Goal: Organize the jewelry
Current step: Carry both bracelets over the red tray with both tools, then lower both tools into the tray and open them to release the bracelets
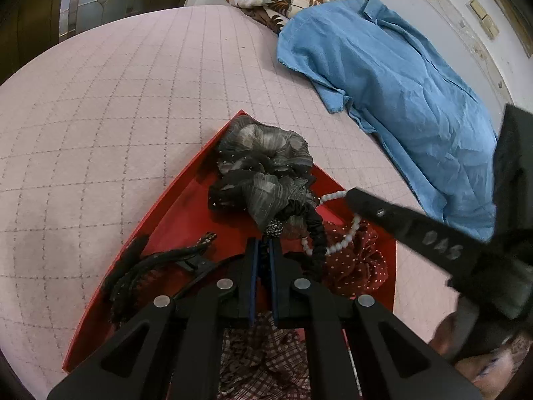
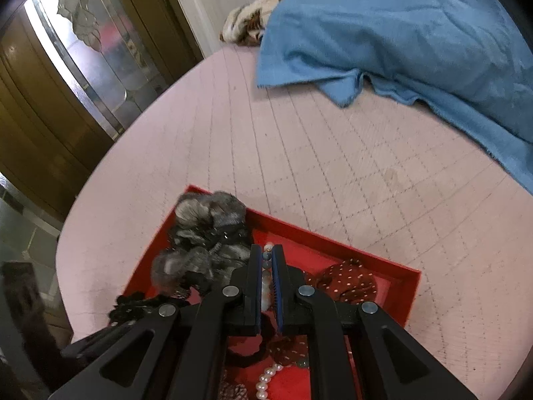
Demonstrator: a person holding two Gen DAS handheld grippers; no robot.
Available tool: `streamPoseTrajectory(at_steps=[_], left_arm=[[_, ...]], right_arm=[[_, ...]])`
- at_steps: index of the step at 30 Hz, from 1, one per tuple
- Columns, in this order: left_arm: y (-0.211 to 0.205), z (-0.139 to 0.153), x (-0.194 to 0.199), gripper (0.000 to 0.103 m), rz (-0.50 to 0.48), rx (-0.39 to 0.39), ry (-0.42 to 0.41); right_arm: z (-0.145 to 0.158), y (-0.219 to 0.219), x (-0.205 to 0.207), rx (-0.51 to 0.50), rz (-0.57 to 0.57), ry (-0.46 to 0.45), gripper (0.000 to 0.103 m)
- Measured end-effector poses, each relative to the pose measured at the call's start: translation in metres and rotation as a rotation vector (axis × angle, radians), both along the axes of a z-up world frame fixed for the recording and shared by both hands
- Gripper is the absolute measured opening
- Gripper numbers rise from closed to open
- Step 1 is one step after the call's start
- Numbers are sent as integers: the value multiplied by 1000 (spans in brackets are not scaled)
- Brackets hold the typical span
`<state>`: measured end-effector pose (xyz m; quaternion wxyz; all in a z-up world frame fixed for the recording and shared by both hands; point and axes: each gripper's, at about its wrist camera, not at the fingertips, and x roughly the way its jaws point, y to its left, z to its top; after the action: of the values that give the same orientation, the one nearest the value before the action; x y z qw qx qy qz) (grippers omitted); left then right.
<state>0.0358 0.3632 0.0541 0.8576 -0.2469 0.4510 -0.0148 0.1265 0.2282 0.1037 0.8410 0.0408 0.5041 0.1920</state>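
Note:
A red tray [image 1: 173, 213] on the pink quilted surface holds hair accessories and jewelry. My left gripper [image 1: 264, 250] is shut on a black scrunchie band [image 1: 316, 233] joined to a grey ruffled scrunchie [image 1: 263, 166]. A white bead necklace [image 1: 336, 243] loops past a red dotted scrunchie [image 1: 359, 266]. My right gripper [image 2: 266, 256] is shut on the bead necklace [image 2: 266, 286] above the tray [image 2: 333, 243]; in the left view its finger [image 1: 399, 223] reaches the beads. More pearls [image 2: 265, 380] lie below. The grey scrunchie [image 2: 206, 233] and red dotted scrunchie [image 2: 346, 283] sit either side.
A blue shirt [image 1: 393, 86] and a floral cloth [image 1: 266, 3] lie at the far side of the surface. A black hair clip [image 1: 160, 266] lies in the tray's left part. A plaid cloth [image 1: 266, 360] sits under my left gripper. A wood and glass door [image 2: 66, 83] stands left.

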Motion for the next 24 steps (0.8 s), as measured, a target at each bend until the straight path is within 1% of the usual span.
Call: streamPoseTrajectory(at_steps=[2, 5, 8, 9, 10, 11, 12, 13, 14, 15, 18, 21, 24], left_arm=[[0, 0, 0, 5, 6, 1, -2], [0, 1, -1, 9, 11, 8, -11], [-3, 4, -2, 19, 3, 9, -30], [-4, 5, -3, 25, 0, 12, -38], [-7, 8, -4, 34, -5, 21, -49], [-9, 10, -5, 40, -5, 33, -56], [-11, 12, -7, 53, -1, 55, -67], [-11, 15, -9, 60, 2, 66, -78], [-12, 16, -10, 60, 2, 67, -86], [-12, 18, -11, 60, -3, 62, -95], [-13, 20, -14, 60, -13, 51, -108], [-13, 22, -16, 60, -14, 47, -113], [-15, 22, -18, 60, -9, 57, -115]], right_arm=[[-6, 1, 2, -18, -1, 8, 7], [-9, -2, 4, -34, -12, 6, 7], [-6, -5, 2, -56, -25, -16, 8], [-4, -7, 1, -59, -26, -23, 8], [0, -9, -1, -61, -25, -33, 8], [2, -10, -2, -63, -25, -41, 10], [7, -13, -5, -62, -25, -52, 16], [10, -15, -8, -60, -26, -58, 21], [14, -19, -11, -60, -30, -70, 32], [18, -23, -15, -63, -36, -84, 40], [20, -39, -30, -107, -71, -114, 43], [4, -57, -47, -160, -110, -83, 43], [-16, -67, -52, -193, -138, -40, 43]])
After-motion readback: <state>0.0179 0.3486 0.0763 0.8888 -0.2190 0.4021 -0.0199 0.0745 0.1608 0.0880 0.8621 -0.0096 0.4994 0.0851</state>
